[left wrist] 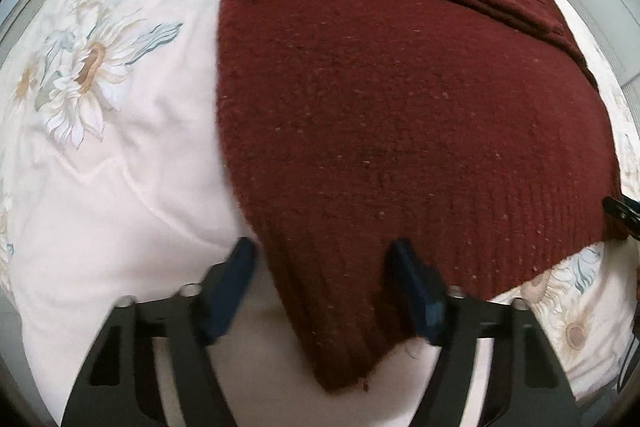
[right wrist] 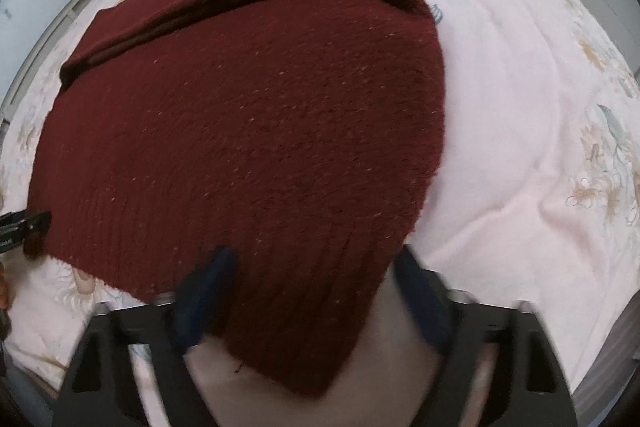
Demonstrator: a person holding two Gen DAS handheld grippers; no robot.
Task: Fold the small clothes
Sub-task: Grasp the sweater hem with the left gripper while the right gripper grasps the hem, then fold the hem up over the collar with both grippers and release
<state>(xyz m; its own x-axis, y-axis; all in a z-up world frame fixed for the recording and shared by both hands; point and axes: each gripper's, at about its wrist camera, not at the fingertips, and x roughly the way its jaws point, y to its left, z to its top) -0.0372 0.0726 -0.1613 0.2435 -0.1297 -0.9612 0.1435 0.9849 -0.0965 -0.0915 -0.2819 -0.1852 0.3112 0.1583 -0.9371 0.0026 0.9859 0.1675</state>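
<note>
A dark red knit sweater (left wrist: 380, 115) lay spread on a bed's pale floral quilt (left wrist: 112, 155), sleeves folded across its far end. The left claw (left wrist: 324, 267) and right claw (right wrist: 316, 275) each stood wide open, straddling a near hem corner of the sweater.

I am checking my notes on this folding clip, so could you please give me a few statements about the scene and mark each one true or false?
1. The sweater is dark red knit. True.
2. It lies on a bare wooden table. False: it lies on a floral bedspread.
3. The left gripper is open, with a hem corner between its fingers. True.
4. The right gripper is shut. False: it is open around the other corner.
5. A sleeve is folded across the sweater's far end. True.
</note>
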